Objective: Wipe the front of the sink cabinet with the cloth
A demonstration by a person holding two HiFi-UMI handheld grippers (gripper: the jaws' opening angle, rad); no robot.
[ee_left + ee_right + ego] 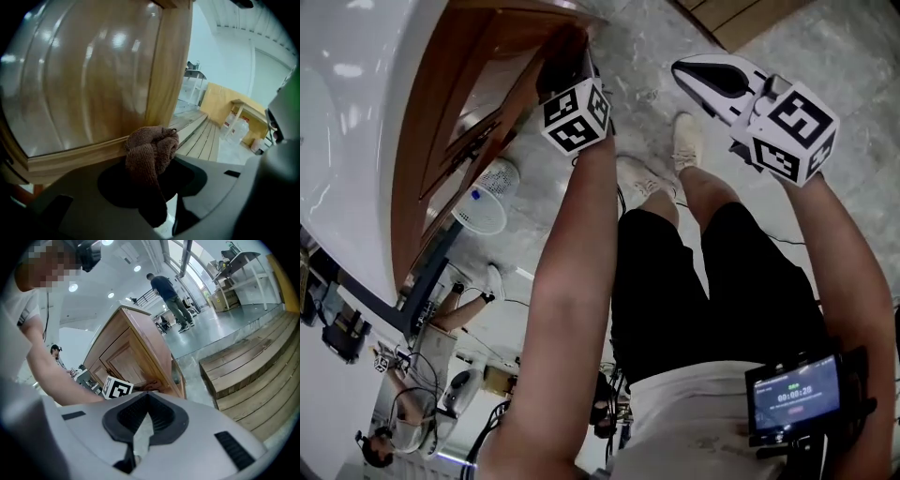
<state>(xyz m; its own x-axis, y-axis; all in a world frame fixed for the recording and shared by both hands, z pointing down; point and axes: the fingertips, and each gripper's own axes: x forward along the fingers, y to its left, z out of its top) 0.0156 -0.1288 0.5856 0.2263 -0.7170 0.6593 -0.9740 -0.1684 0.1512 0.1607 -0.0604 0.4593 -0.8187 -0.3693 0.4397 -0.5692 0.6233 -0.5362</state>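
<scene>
Brown cloth (152, 150), clamped in the left tool (150, 164), presses on the wooden sink cabinet (93, 84) front trim (beside its corner post). The right tool (147, 397) hangs over the floor (647, 56), jaws together, empty.

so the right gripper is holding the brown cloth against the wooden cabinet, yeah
Not quite: it is the left gripper that is holding the brown cloth against the wooden cabinet, as the left gripper view shows. The right gripper is shut with nothing between its jaws.
</scene>
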